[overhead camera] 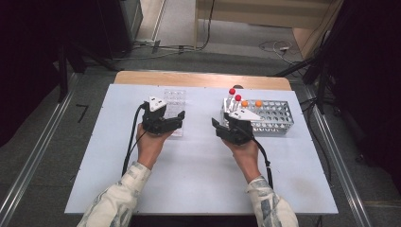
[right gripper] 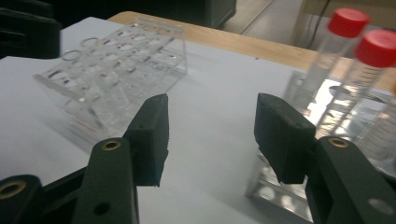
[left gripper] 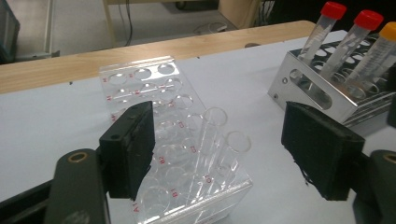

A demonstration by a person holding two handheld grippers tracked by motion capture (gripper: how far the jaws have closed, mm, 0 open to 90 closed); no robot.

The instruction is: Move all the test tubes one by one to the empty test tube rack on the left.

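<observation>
L tool [left gripper: 217, 154] wide open, empty, at clear rack [left gripper: 163, 140] edge | R tool [right gripper: 210, 140] same, by metal rack [overhead camera: 274, 116]

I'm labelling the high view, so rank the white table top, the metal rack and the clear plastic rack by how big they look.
1. White table top, by far the largest.
2. Metal rack.
3. Clear plastic rack, partly hidden behind the left tongs, so its rank under the metal rack is unsure.

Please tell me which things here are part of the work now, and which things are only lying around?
Part of the work:
- left tongs, open
- right tongs, open
- clear rack with two uncapped tubes
- metal rack with red-capped tubes and orange-capped tubes

Only lying around:
- cables on the floor
- wooden strip at the table's far edge
</observation>
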